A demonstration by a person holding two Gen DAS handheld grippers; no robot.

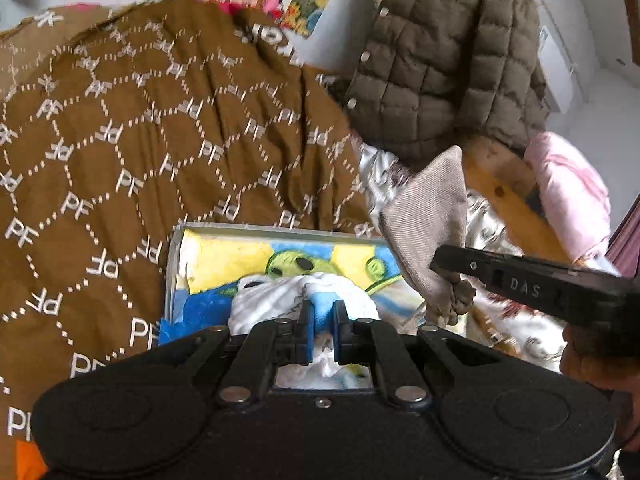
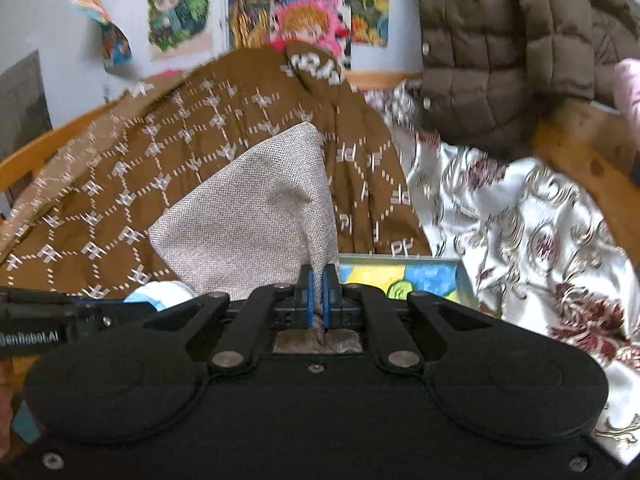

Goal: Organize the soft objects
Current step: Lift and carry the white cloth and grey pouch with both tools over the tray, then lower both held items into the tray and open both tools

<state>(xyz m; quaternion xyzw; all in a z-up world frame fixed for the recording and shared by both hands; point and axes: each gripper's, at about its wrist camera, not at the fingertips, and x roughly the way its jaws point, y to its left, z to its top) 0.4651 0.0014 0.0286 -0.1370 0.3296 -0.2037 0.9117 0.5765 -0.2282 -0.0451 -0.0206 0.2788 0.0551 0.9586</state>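
My left gripper is shut on a bunched white cloth, held just above a painted canvas with a green face on yellow and blue. My right gripper is shut on the corner of a stiff grey woven cloth that stands up as a cone in front of it. The same grey cloth shows at the right of the left wrist view, pinched by the right gripper. The left gripper's finger and a bit of the white cloth show at the right wrist view's left edge.
A brown blanket with a white "PF" pattern covers the bed. A silver floral cover lies to the right. A quilted olive jacket hangs on a wooden frame, next to pink fabric. Posters hang on the wall.
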